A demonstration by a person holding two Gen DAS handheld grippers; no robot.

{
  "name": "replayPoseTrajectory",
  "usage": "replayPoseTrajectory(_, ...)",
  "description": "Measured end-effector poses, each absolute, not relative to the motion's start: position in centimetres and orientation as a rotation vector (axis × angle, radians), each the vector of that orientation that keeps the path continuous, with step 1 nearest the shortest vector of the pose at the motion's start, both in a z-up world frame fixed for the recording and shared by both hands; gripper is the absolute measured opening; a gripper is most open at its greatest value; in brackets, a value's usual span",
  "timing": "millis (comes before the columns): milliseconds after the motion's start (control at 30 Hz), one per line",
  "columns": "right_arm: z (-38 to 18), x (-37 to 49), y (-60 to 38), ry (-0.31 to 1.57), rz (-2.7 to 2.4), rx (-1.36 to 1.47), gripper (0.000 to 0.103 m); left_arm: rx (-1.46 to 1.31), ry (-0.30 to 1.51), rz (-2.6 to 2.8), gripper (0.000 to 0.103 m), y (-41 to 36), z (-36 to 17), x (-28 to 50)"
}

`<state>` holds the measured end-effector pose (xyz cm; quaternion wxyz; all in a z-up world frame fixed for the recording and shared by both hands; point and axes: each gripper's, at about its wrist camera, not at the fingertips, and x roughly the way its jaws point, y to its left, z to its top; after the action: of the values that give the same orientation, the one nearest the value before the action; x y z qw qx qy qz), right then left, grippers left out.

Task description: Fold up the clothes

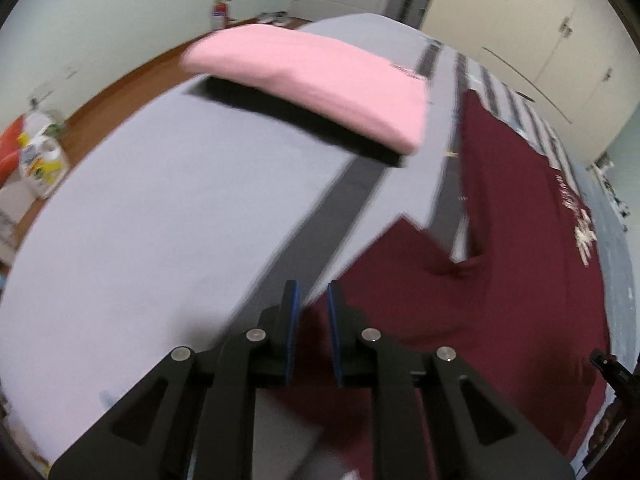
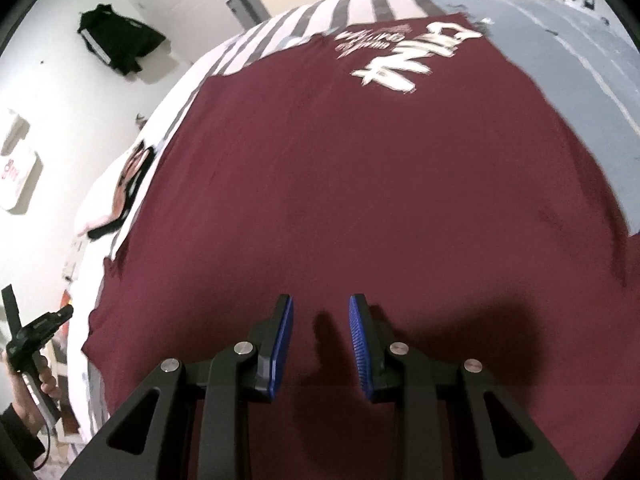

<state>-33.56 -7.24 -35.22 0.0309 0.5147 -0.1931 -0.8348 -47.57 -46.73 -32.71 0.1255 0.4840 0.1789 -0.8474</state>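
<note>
1. The left gripper (image 1: pixel 311 292) hangs over the bed (image 1: pixel 140 208), its 2 blue pads slightly parted with nothing pinched between them.
2. The maroon T-shirt (image 1: pixel 520 240) lies spread flat just ahead and to its right; a folded pink garment (image 1: pixel 320 76) rests farther ahead.
3. The right gripper (image 2: pixel 321 308) hovers released above the same shirt, whose white print (image 2: pixel 400 64) sits far ahead.

"CHINA" upside down on maroon shirt (image 2: pixel 360 184)
</note>
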Motion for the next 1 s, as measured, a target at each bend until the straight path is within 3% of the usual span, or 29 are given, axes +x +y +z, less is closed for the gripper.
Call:
replayPoseTrajectory(133,-34.6,-34.6,-4.3,-0.610,-2.656,1.586,0.037,1.439,0.504,-2.544,0.012,-43.8,-32.8,-51.8)
replayPoseTrajectory(467,-34.5,-38.4,5.9,-0.646,-2.864,1.575,0.039,1.566,0.410,-2.681,0.012,-38.0,-34.2,-61.4)
replayPoseTrajectory(767,-37.2,-39.8,7.9,-0.615,-2.818,1.621,0.039,1.677,0.235,-2.701,0.012,-35.3,-37.2,-63.4)
replayPoseTrajectory(1000,-37.7,-38.0,9.5,-0.600,-2.868,1.615,0.039,1.548,0.108,-2.627,0.012,-37.3,-36.2,-63.2)
